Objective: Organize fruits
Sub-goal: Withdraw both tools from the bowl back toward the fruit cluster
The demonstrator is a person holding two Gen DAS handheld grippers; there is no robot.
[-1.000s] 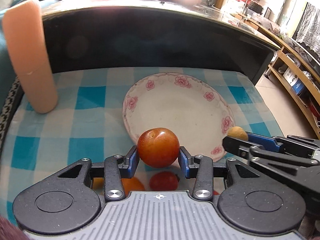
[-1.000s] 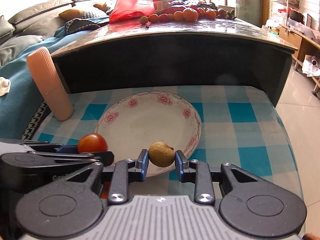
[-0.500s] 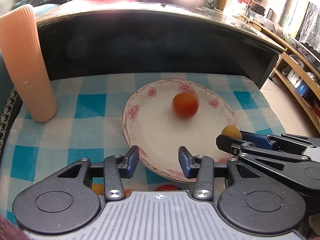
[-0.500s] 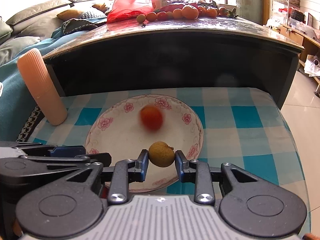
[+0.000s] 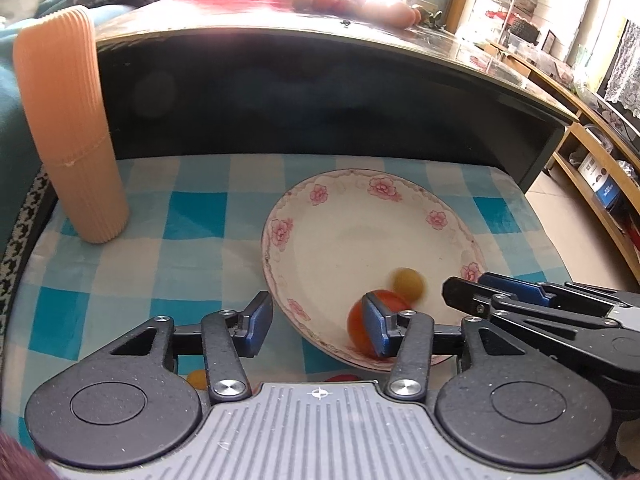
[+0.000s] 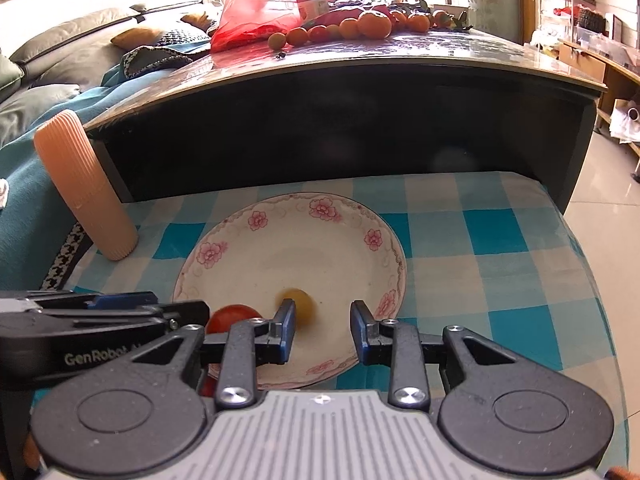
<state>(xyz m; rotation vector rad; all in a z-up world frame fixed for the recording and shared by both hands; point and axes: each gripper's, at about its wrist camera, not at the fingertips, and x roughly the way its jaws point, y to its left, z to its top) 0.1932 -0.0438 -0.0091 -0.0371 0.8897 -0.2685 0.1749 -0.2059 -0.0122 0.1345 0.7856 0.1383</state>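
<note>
While the left tool (image 5: 318,326) stands with its jaws spread and nothing between them, the left wrist view shows a red fruit (image 5: 362,328) lying on the near part of the plate (image 5: 344,204), partly hidden behind the tool's right finger. A small yellow fruit (image 5: 408,283), blurred, lies on the plate just beyond the red one, close to it. The plate, white with pink flowers on its rim, sits on a blue checked cloth (image 5: 192,216). A ribbed peach cup (image 5: 68,132) stands on the cloth to the far left. The right tool (image 5: 480,300) reaches in from the right, near the plate's rim. Bits of orange and red fruit peek out below the left tool, near the bottom edge.

From the right wrist view, the right tool (image 6: 322,330) is also open and empty, poised over the plate's (image 6: 280,216) near side. The yellow fruit (image 6: 298,304) lies on the plate, partly behind the tool's left finger. The red fruit (image 6: 232,318) lies just left of it, beside the left tool (image 6: 188,308). More fruits (image 6: 360,26) and a red bag (image 6: 252,10) lie on the dark bench (image 6: 400,56) beyond.
</note>
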